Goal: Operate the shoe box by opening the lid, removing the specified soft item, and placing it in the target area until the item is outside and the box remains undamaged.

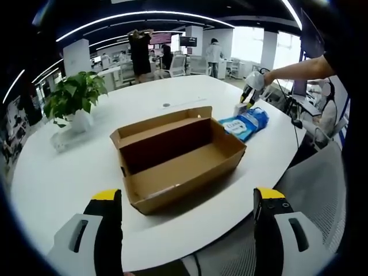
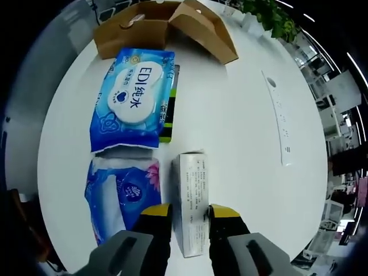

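Observation:
The brown cardboard shoe box (image 1: 178, 155) stands open in the middle of the round white table (image 1: 69, 167), its lid folded back and its inside bare. My left gripper (image 1: 188, 198) hovers in front of it, jaws wide open and holding nothing. Past the box, my right gripper (image 1: 250, 92) reaches down on a person's arm. Its jaws (image 2: 190, 214) press both sides of a small white carton (image 2: 192, 201) that seems to lie on the table. A blue wet-wipe pack (image 2: 135, 98) and a blue tissue pack (image 2: 118, 192) lie beside the carton. The shoe box (image 2: 167, 26) is beyond them.
A potted plant (image 1: 75, 98) stands at the table's far left. A slim green-and-black item (image 2: 168, 109) pokes out from under the wipe pack. A white power strip (image 2: 276, 121) lies to the right. Office chairs and people are in the background.

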### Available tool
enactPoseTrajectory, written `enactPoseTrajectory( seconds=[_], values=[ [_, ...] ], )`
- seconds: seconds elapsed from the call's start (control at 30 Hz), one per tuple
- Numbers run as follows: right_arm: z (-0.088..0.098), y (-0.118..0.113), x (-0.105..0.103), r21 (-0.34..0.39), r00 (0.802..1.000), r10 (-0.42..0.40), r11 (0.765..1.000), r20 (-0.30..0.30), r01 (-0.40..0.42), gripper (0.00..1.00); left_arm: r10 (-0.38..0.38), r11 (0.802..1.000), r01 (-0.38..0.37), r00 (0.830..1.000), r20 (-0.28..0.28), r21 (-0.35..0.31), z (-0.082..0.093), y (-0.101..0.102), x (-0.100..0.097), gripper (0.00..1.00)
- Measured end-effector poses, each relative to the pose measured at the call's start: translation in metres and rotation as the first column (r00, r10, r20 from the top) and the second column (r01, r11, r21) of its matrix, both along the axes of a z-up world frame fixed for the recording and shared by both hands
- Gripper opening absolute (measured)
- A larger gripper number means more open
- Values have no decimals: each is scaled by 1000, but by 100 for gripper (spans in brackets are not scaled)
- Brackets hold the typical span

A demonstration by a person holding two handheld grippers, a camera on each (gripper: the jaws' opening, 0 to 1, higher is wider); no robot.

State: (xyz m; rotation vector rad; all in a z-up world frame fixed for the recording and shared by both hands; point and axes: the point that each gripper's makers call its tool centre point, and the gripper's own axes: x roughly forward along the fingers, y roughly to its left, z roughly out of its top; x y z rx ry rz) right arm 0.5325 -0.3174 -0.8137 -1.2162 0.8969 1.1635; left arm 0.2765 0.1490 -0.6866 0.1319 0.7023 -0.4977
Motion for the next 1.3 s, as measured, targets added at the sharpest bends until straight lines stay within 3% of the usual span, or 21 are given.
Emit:
enactPoseTrajectory(
  seconds=[0.4,0.83,1.07,1.3],
  values=[
    [13,8,1,59,996,-79,995,29,77,30,-9,1000,9,1000,8,-1,-1,4,3,98],
    [28,19,-19,120,988,-144,983,46,138,40,-20,1000,20,1000,13,-14,-5,9,5,98],
    [45,34,-35,194,978,-202,963,61,187,48,-45,999,46,999,20,-8,-5,14,9,98],
    [55,46,-53,276,960,-273,929,61,247,55,-49,998,50,998,30,-26,-2,21,12,96]
  ],
)
